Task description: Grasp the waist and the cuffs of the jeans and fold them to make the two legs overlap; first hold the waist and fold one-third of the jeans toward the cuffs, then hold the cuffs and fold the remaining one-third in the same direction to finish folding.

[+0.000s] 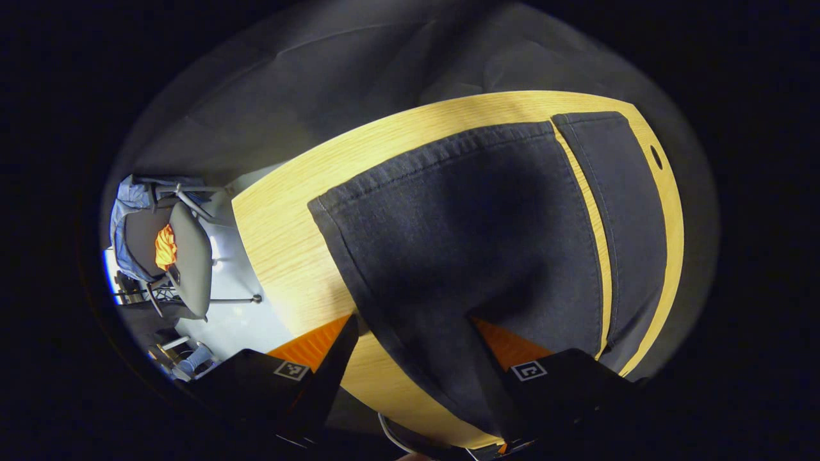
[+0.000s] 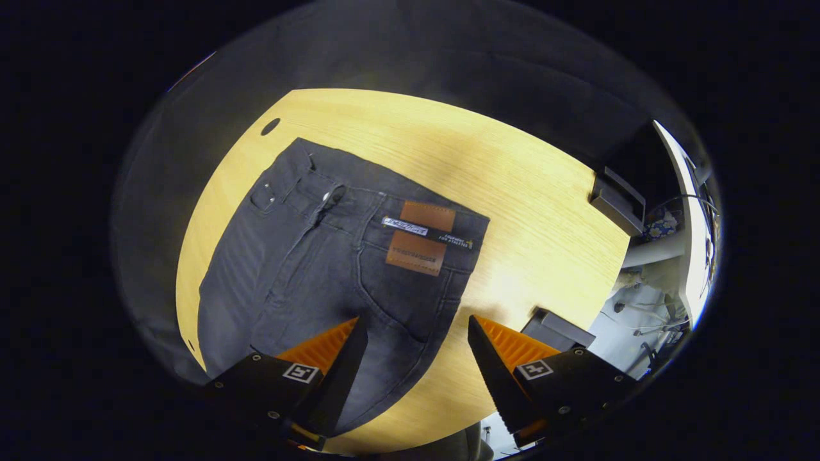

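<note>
Dark grey jeans lie flat on the wooden table (image 2: 512, 192). In the left gripper view the two legs run away from me: the near leg (image 1: 461, 230) with its cuff hem (image 1: 435, 157) at the far end, and the second leg (image 1: 615, 211) to its right, a strip of table between them. My left gripper (image 1: 413, 320) hovers open over the near leg. In the right gripper view the waist (image 2: 391, 218), with brown patches (image 2: 419, 240) and a button fly, lies spread out. My right gripper (image 2: 415, 320) stands open above the hip area, with cloth below its jaws.
A cable hole (image 2: 270, 126) sits in the table near the waist corner. Two dark boxes (image 2: 615, 198) (image 2: 557, 330) rest at the table's right edge. A grey chair (image 1: 186, 256) with an orange item stands on the floor beyond the table's left side.
</note>
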Tool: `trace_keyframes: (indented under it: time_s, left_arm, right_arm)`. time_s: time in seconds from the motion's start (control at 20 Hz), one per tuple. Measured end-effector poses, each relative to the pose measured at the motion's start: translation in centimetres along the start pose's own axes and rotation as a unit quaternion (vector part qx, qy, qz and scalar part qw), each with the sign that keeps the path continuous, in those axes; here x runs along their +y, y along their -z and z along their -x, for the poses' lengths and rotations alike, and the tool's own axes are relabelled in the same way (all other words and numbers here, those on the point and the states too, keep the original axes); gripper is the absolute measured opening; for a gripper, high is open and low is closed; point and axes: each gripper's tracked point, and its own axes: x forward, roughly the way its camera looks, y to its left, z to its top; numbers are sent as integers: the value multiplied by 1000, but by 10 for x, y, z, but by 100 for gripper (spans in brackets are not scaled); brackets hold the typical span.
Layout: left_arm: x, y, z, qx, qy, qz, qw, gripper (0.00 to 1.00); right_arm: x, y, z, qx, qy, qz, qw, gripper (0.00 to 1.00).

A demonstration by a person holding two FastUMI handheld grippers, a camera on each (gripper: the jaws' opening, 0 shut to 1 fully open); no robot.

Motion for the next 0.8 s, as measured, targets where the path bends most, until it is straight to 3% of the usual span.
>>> trace_keyframes:
  time_s: [0.1,0.25,0.3,0.35,0.4,0.45,0.5,0.55,0.65,0.7,0.8]
  left_arm:
    - [-2,0,2,1,1,7,1000,97]
    - [-1,2,4,1,1,8,1000,97]
    - [-2,-1,1,0,1,1,1000,99]
    - [-1,0,4,-1,2,-13,1000,97]
    - [-1,-2,2,-5,6,-21,1000,81]
    - [-1,-3,2,-9,13,-31,999,65]
    - [-2,-4,2,-17,27,-25,999,50]
    - [-6,-6,4,-18,38,-23,999,34]
    - [-29,-9,12,-32,115,-13,993,3]
    - [-37,-13,16,-44,144,-17,988,3]
    - [-56,-26,33,-69,190,-49,978,3]
  right_arm:
    - [8,13,-8,27,-13,-12,999,93]
    - [6,16,-13,28,14,5,1000,84]
    - [3,13,-13,23,26,13,999,92]
    - [-1,16,-12,26,40,27,998,77]
    - [-6,15,-13,22,45,25,998,74]
    - [0,12,-14,15,29,3,999,45]
    - [4,12,-13,18,6,-25,1000,37]
    - [8,10,-14,13,-19,-45,999,22]
    - [16,14,-10,18,-79,-77,994,20]
    - [21,9,-13,9,-99,-92,991,21]
    - [24,10,0,1,-122,-110,986,8]
